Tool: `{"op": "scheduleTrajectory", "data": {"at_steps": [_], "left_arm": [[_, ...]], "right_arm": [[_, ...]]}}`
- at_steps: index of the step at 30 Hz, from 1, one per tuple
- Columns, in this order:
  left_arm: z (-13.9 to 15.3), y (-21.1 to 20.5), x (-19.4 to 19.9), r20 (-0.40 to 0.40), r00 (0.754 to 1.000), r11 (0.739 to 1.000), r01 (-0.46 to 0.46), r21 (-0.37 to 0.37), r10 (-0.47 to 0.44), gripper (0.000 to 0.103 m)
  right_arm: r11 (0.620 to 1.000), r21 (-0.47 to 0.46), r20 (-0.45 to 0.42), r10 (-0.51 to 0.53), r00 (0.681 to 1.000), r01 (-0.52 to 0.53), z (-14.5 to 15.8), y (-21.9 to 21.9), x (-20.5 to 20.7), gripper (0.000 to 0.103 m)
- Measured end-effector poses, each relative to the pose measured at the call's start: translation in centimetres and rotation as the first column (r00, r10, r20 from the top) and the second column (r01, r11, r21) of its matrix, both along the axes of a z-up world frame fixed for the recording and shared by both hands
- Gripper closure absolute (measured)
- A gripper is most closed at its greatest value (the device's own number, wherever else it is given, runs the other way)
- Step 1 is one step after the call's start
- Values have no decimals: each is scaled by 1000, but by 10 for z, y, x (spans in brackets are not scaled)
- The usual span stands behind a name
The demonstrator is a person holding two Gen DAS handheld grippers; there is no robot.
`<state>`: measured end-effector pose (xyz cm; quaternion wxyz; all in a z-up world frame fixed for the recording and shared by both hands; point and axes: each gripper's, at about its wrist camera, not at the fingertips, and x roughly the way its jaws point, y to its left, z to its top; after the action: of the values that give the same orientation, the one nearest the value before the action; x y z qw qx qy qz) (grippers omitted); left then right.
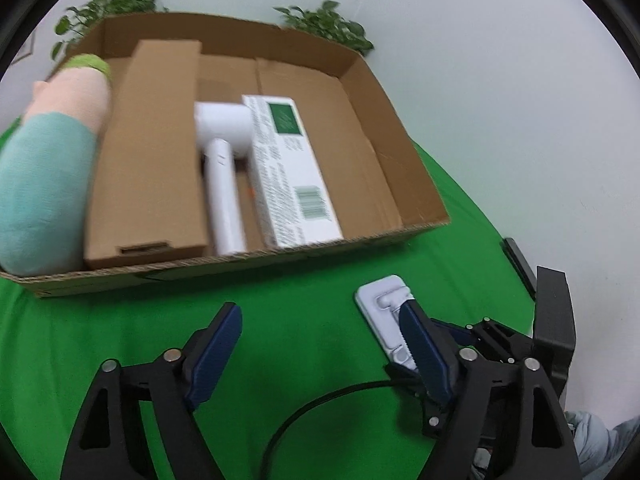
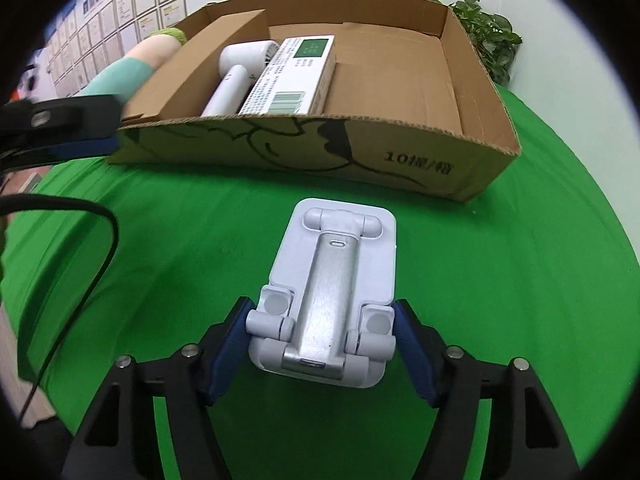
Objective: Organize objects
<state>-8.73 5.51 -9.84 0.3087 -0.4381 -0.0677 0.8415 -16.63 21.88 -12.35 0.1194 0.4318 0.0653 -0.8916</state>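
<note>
**Folded stand at the right fingers, box ahead**

Folded white-and-silver stand (image 2: pixel 326 300) lying flat on the green surface (image 2: pixel 500 280), just short of the box (image 2: pixel 320 148). Right gripper (image 2: pixel 322 344) astride its near hinged end, blue fingers (image 2: pixel 224 356) on either flank, seemingly touching the plastic knuckles; whether clamped cannot be told. Probably light and rigid, with smooth plastic and a slick metal arm; hinges likely to swing open if lifted by one leaf. Best hold judged across the folded body at the hinge blocks, as now set. Left gripper (image 1: pixel 320 344) empty, fingers spread wide, hovering beside the stand.

Inside the box: plush toy (image 1: pixel 48 168), brown carton (image 1: pixel 148 152), hair dryer (image 1: pixel 222 160), white carton (image 1: pixel 288 168); bare floor at right. Near box wall standing between stand and that gap, to be cleared. Black cable (image 2: pixel 60 264) looping at left, well apart.
</note>
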Motion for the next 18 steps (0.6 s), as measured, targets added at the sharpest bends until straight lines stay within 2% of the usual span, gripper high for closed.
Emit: {"op": "scheduleTrajectory", "data": {"at_steps": [4, 8, 11, 14, 18], "left_arm": [[-17, 26, 1, 100, 991, 994, 84, 73, -91, 28], [-37, 57, 12, 193, 960, 974, 180, 135, -204, 29], [-47, 73, 19, 244, 935, 962, 222, 159, -256, 39], [-52, 74, 21, 272, 926, 957, 212, 198, -262, 40], [-51, 73, 25, 277, 926, 958, 206, 201, -257, 44]], "right_arm": [[1000, -7, 7, 14, 1000, -14, 1, 6, 24, 34], [999, -29, 18, 14, 1000, -13, 1, 11, 45, 34], [997, -76, 32, 2, 999, 0, 2, 17, 55, 34], [993, -114, 43, -6, 999, 11, 3, 19, 54, 35], [985, -172, 55, 3, 998, 7, 4, 16, 52, 35]]}}
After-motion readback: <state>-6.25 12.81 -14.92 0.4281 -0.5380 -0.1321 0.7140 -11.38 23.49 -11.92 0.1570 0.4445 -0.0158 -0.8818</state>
